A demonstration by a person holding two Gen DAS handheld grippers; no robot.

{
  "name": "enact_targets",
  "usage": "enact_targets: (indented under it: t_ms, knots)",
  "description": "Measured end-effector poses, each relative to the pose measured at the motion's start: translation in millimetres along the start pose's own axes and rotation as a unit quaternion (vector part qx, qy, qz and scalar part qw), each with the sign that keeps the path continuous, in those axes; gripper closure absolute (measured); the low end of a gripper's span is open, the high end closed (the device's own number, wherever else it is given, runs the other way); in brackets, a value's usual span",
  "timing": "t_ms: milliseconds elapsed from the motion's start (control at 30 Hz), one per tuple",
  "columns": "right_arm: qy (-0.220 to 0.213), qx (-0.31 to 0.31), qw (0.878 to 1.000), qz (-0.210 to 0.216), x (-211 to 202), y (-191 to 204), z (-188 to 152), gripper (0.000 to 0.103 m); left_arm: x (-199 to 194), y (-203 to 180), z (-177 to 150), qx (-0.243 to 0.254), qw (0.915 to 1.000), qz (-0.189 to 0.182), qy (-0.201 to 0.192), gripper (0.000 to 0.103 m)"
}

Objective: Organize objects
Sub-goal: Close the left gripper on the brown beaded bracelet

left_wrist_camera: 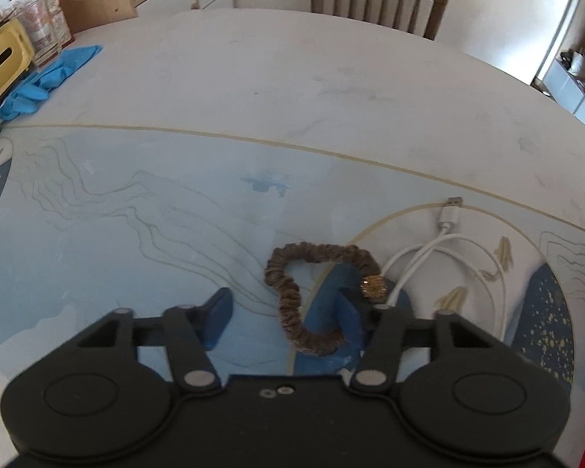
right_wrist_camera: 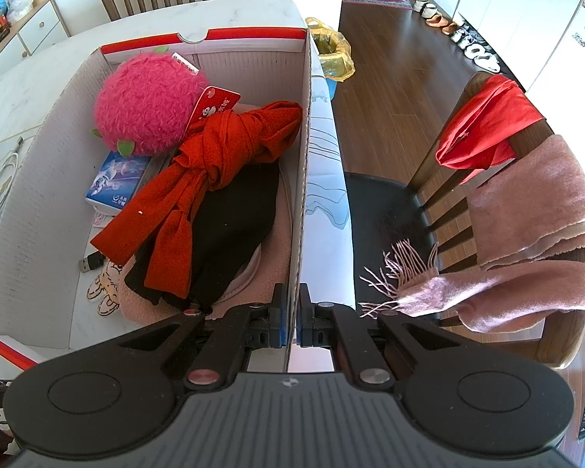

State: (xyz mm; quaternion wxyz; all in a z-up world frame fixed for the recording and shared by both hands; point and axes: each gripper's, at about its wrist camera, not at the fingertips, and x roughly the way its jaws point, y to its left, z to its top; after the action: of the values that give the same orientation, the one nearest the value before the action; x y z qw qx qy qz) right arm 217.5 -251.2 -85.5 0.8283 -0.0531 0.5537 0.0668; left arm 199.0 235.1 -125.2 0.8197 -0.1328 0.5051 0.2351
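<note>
- Far left on the pale marbled table (left_wrist_camera: 292, 58), a heap of blue rubber gloves (left_wrist_camera: 46, 78) is lying beside a yellow plastic box (left_wrist_camera: 2, 62); I am leaving those alone for now.
- I am holding my left gripper (left_wrist_camera: 288, 312) low over the blue patterned table mat (left_wrist_camera: 117, 214), its blue-padded jaws standing about half open and not pressing on anything that I can see.
- The brown ruched fabric hair tie with a gold bead (left_wrist_camera: 292, 304) is lying flat on the mat as a loop between those jaws, nearer the right pad, whose tip sits inside the loop.
- Just right of the hair tie, a white USB charging cable (left_wrist_camera: 444, 241) is lying loosely coiled, touching or nearly touching the bead.
- I judge the step in hand to be picking up the hair tie; next I need to pinch one strand of the loop without snagging the cable, then lift.
- Further right, my right gripper (right_wrist_camera: 290, 323) is clamped tight on the near right wall of the white cardboard box with red trim (right_wrist_camera: 39, 195), steadying it.
- Inside the box a fuzzy pink plush fruit (right_wrist_camera: 148, 105), a knotted red cloth scarf (right_wrist_camera: 214, 156) and black fabric (right_wrist_camera: 230, 226) are already lying; the hair tie probably belongs there too.
</note>
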Motion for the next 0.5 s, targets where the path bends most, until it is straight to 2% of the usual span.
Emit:
enact_targets:
  t_ms: [100,167,233,500]
  knots:
    - [0.0,0.0,1.0,0.0,-0.1,0.0,0.0,0.099,-2.0,-3.9,-0.8,0.006,1.0,-0.002,0.001,0.072]
    - [0.0,0.0,1.0,0.0,-0.3,-0.1,0.0,0.099,-4.1,-6.0,-0.6,0.009,0.9999,0.0,0.006,0.088]
    - [0.0,0.0,1.0,0.0,-0.5,-0.4,-0.3,0.099,-7.4,-4.5,0.7,0.009,0.9999,-0.006,0.003,0.095]
    - [-0.001,0.001,1.0,0.003,-1.5,0.3,-0.1,0.099,-35.5,-1.8,10.5,0.002,0.9988,-0.042,-0.023,0.097]
